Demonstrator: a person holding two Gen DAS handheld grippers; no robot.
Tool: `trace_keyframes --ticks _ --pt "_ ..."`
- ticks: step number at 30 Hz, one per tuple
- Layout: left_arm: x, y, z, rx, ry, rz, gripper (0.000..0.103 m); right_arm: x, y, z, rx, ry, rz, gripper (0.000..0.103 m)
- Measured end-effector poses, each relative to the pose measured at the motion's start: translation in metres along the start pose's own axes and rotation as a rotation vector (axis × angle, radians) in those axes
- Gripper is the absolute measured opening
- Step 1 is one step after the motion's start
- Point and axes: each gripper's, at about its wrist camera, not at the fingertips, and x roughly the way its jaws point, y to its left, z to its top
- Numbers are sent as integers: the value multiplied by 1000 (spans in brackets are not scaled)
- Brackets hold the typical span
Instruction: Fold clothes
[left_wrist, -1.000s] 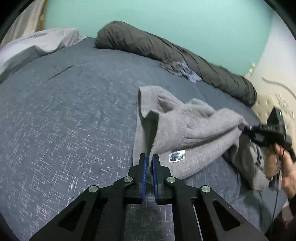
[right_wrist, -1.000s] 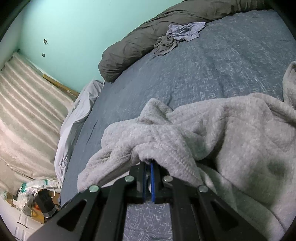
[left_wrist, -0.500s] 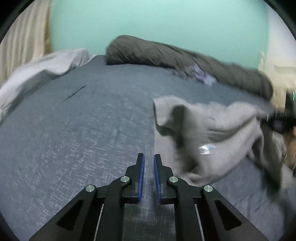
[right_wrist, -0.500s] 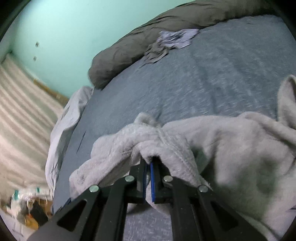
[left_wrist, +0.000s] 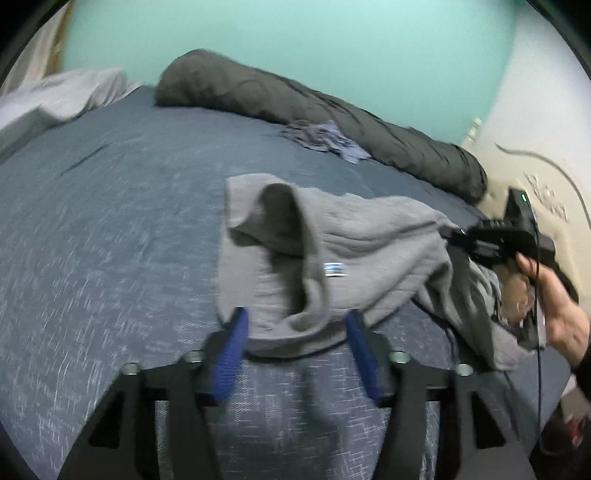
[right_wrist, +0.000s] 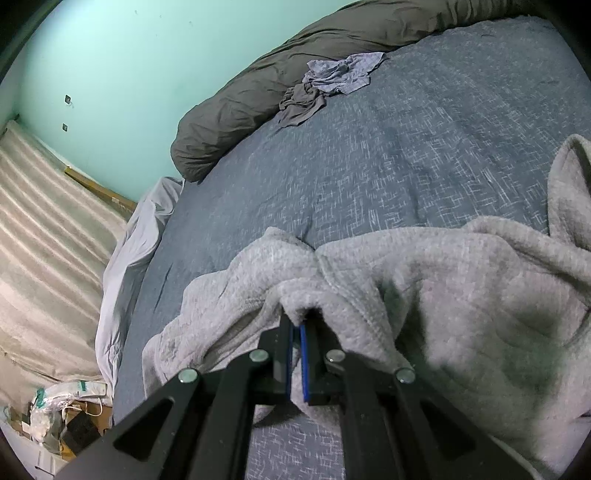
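Blue bed (left_wrist: 110, 229) carries a grey sweater (left_wrist: 369, 240); left tongs (left_wrist: 295, 332) gape wide, right tongs (right_wrist: 297, 328) pinch its fabric.

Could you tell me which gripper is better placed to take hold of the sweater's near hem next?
Left. The left gripper is open with the grey sweater's hem between its fingers, while the right gripper is already shut on another part.

Both grippers are matte black with blue-lined fingers (left_wrist: 232, 354) and silver screws (right_wrist: 258, 356); right gripper (left_wrist: 502, 242) has a green light, black cable, dark sleeve.
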Motion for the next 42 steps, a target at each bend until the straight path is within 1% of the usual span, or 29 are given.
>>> trace_keyframes --ticks 2,4,6,8,9,10,11,12,13,16,22,23,25,26,27,29,30,33,36,38,40,42 --pt "9 -7 -2 31 22 24 61 0 0 -1 0 1 3 3" --pt "17 -9 -1 51 43 43 56 0 1 -2 -2 0 3 3" --pt "22 -7 2 48 55 46 19 0 2 -2 -5 0 2 3" --pt "19 -1 5 16 45 27 11 -1 2 -3 -11 2 1 3" --pt "16 4 7 -8 37 6 9 -1 1 -4 -12 3 2 3" --pt "12 11 9 -45 26 -19 8 -1 1 -4 -13 3 2 3" --pt "7 18 11 -87 8 -35 2 -1 0 -5 -14 4 3 3" --pt "2 26 12 -129 -11 -49 2 -1 -1 -5 -16 4 3 3" --pt "-2 39 14 -203 -32 -85 2 -1 -1 -6 -17 5 4 3" --pt "-3 60 14 -317 -50 -116 2 0 -2 -9 -23 9 8 3" --pt "1 57 17 -291 -11 -57 2 -1 7 -33 -74 44 21 3" --pt "1 58 17 -290 -11 -50 5 0 7 -37 -79 52 22 3" --pt "-1 58 17 -290 -16 -48 13 1 6 -46 -89 68 23 3" --pt "-1 58 18 -290 -22 -56 24 1 5 -50 -94 76 23 3" --pt "-2 58 19 -290 -26 -55 42 2 4 -54 -101 83 21 3" --pt "-6 58 22 -287 -47 -57 60 3 2 -59 -110 95 21 3" --pt "-6 56 23 -281 -55 -60 61 3 1 -62 -114 101 23 3" --pt "8 57 28 -290 -29 -60 61 3 -1 -70 -120 122 47 3" --pt "28 57 28 -302 19 -81 61 3 1 -76 -139 132 49 3" --pt "35 52 29 -277 33 -89 60 3 2 -78 -153 139 50 3" --pt "37 48 31 -255 34 -103 50 6 3 -79 -164 157 58 3" --pt "38 45 32 -248 33 -105 24 8 6 -78 -180 176 59 6"
